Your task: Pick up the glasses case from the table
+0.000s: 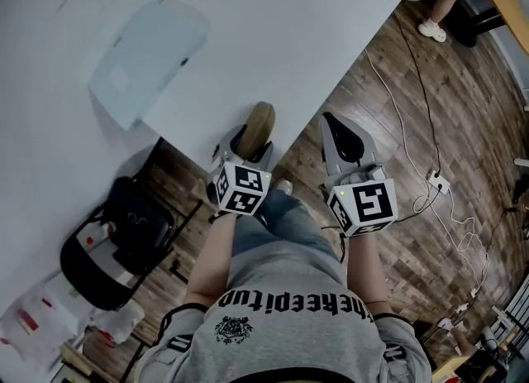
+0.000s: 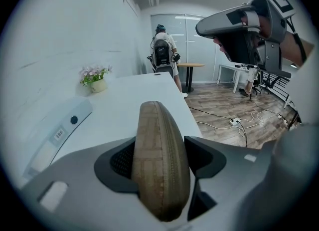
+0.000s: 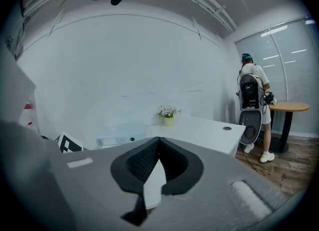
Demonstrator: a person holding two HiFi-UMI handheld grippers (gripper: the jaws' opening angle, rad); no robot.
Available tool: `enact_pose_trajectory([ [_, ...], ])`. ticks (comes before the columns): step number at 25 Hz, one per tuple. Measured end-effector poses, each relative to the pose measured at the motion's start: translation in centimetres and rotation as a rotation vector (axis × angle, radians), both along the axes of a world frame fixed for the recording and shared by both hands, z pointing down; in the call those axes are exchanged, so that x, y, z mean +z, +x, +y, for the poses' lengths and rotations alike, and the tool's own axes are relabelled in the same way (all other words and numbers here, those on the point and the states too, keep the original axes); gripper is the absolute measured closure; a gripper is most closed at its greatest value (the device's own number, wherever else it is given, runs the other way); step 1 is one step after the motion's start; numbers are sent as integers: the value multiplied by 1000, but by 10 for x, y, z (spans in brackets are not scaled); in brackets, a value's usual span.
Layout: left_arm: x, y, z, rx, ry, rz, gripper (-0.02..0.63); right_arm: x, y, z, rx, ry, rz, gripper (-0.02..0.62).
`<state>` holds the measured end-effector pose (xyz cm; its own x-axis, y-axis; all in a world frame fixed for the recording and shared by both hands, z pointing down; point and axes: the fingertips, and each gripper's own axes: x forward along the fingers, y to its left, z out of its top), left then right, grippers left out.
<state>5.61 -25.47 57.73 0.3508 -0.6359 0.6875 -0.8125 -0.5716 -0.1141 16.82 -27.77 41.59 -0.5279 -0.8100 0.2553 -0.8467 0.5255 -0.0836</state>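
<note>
The brown woven glasses case (image 2: 159,160) stands on edge between the jaws of my left gripper (image 2: 162,150), and both pads bear on its sides. From the head view the case (image 1: 261,119) sticks up out of the left gripper (image 1: 250,140) right at the near edge of the white table (image 1: 273,34). I cannot tell whether the case still rests on the table. My right gripper (image 1: 335,122) hovers off the table edge over the wooden floor, its jaws together with nothing between them; its tips (image 3: 157,139) meet.
A pale blue flat device (image 1: 149,46) lies further back on the table, and a small flower pot (image 2: 94,81) stands at its far end. A black chair with a bag (image 1: 124,241) sits at the left. Cables and a power strip (image 1: 438,181) lie on the floor. A person (image 2: 163,55) stands far off.
</note>
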Motion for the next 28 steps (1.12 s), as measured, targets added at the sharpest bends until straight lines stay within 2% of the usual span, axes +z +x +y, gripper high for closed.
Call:
enact_pose_trajectory([
  [3,-2,-2,2,-4,-2,7,308,-1,-1,2,0,3,-3,592],
  [15,-36,-20,10,-43,52,138,311,-8,-20,19,-3,21,-6,592],
  [23,-69,-33,18,-20,129,180,311,-16,-33,35,24,33,-8,592],
  [28,-89,-39,25,-6,159,237,311,-21,-40,45,40,44,-9,592],
])
